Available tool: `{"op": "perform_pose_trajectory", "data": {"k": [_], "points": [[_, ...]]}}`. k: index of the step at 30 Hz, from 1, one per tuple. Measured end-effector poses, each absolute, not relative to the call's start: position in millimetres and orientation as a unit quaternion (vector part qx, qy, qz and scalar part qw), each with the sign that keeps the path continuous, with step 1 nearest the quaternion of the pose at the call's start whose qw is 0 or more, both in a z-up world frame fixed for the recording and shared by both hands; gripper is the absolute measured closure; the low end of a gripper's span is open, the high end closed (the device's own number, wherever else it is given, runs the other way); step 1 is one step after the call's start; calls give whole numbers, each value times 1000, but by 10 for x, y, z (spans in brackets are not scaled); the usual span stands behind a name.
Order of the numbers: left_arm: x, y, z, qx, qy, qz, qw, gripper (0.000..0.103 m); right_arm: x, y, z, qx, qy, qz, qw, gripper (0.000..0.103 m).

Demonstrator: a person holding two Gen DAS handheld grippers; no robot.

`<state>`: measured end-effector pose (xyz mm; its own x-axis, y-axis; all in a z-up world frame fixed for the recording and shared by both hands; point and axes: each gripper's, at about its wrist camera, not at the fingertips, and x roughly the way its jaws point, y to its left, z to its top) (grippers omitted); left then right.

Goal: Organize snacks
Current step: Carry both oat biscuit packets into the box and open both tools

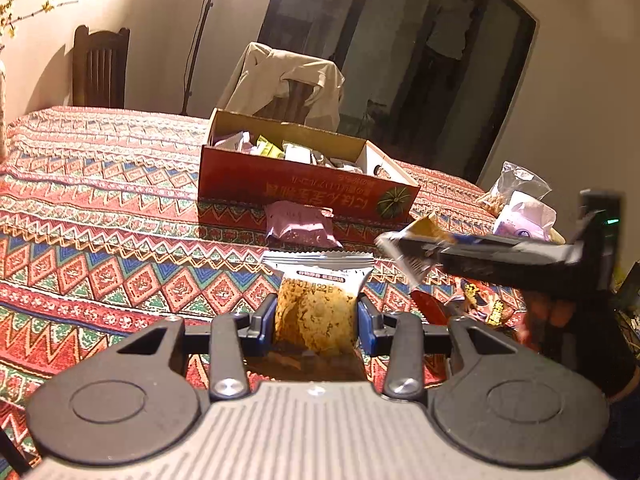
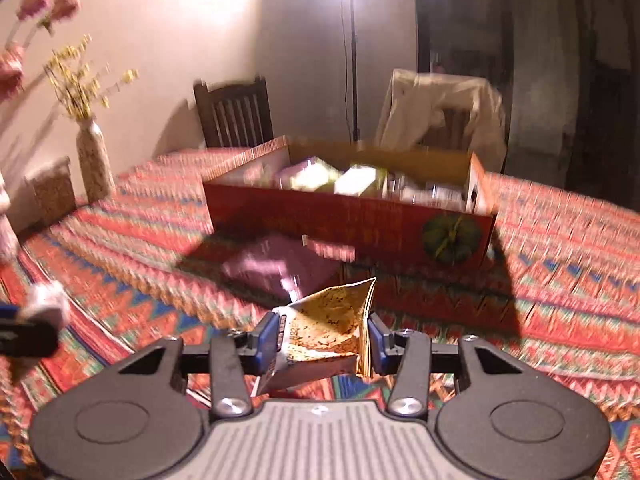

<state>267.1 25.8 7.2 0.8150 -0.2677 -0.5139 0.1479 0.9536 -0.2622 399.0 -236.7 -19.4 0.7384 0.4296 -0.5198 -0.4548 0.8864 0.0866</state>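
Observation:
My left gripper is shut on a clear cookie packet that stands upright between its blue pads. In the right wrist view my right gripper is shut on a second, crumpled cookie packet. That right gripper reaches in from the right in the left wrist view, with its packet sticking out in front. A red cardboard box holding several wrapped snacks stands on the patterned tablecloth ahead of both grippers. A purple snack packet lies just in front of the box.
More loose snacks and a clear bag lie at the table's right. A vase of flowers stands at the far left edge. Two chairs stand behind the table, one draped with a beige jacket. A lamp stand rises behind.

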Motion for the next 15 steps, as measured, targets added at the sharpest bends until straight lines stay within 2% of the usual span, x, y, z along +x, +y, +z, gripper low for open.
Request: {"op": "perform_pose_trajectory", "data": {"k": [6,15], "points": [[2496,156,173,-99,273,-120,949,63,3370,-2607,212,4,215,250,944,57],[2731,-105,217,-88,284,-162,941,63,3002,-2873,128,31,231,249,940,57]]}}
